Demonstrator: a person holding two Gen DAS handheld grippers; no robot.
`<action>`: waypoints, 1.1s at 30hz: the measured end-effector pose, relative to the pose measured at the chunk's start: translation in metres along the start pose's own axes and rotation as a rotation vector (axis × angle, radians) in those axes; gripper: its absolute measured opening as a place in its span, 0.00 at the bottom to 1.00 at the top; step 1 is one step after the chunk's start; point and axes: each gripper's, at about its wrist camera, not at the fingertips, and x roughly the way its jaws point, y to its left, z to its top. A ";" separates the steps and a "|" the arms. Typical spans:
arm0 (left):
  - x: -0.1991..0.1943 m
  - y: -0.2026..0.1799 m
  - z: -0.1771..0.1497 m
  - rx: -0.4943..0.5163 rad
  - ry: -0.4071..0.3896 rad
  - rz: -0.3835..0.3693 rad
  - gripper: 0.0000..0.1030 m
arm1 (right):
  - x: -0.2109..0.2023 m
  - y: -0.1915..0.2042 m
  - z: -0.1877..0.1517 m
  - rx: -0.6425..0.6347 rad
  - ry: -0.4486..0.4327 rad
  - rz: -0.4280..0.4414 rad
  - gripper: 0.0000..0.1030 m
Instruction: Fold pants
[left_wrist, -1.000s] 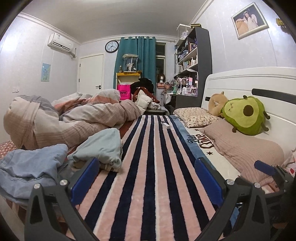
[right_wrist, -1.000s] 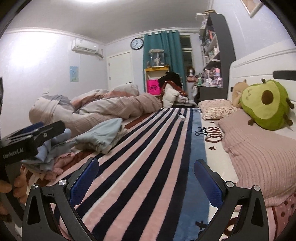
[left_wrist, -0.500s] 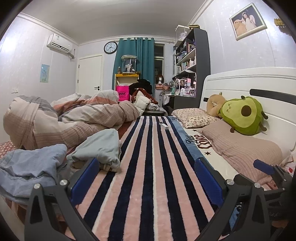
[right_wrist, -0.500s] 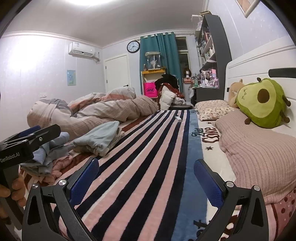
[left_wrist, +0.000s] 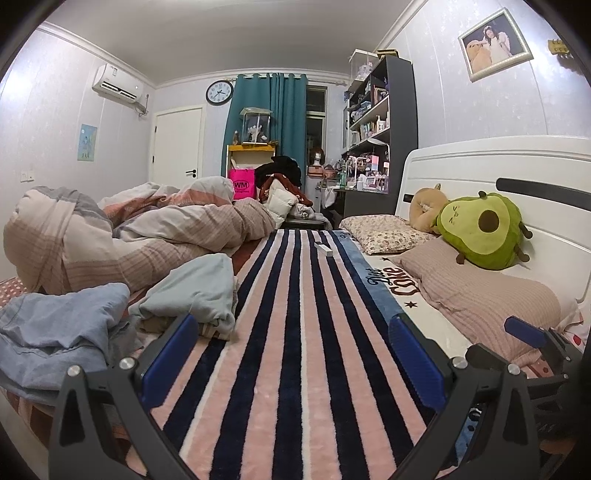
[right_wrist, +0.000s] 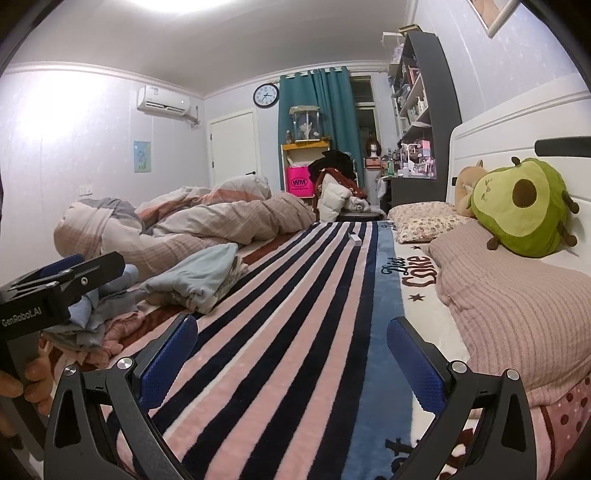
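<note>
Bare striped blanket (left_wrist: 295, 332) between clothes heap (left_wrist: 192, 291) and pillows (left_wrist: 480, 295)

Bed (left_wrist: 461, 158) under striped blanket (left_wrist: 295, 332) — crumpled clothes (left_wrist: 192, 291), duvet (left_wrist: 147, 236), pillows (left_wrist: 480, 295), avocado plush (left_wrist: 480, 229)

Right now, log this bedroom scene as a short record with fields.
left tool: open, empty, above the striped blanket
right tool: open, empty, above the same blanket
clothes pile: crumpled at the blanket's left edge, untouched
light blue garment: bunched beside the pile
duvet: heaped behind the clothes
avocado plush: on the pillows by the headboard
folding: not begun
</note>
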 end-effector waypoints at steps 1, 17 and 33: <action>0.000 0.000 0.000 0.000 0.002 0.000 0.99 | 0.000 0.000 0.000 0.002 0.001 0.001 0.99; 0.002 0.000 -0.003 -0.001 0.006 -0.003 0.99 | 0.000 -0.003 0.001 0.007 -0.004 0.001 0.99; 0.002 -0.001 -0.002 0.000 0.005 -0.004 0.99 | 0.000 -0.003 0.001 0.007 -0.005 0.001 0.99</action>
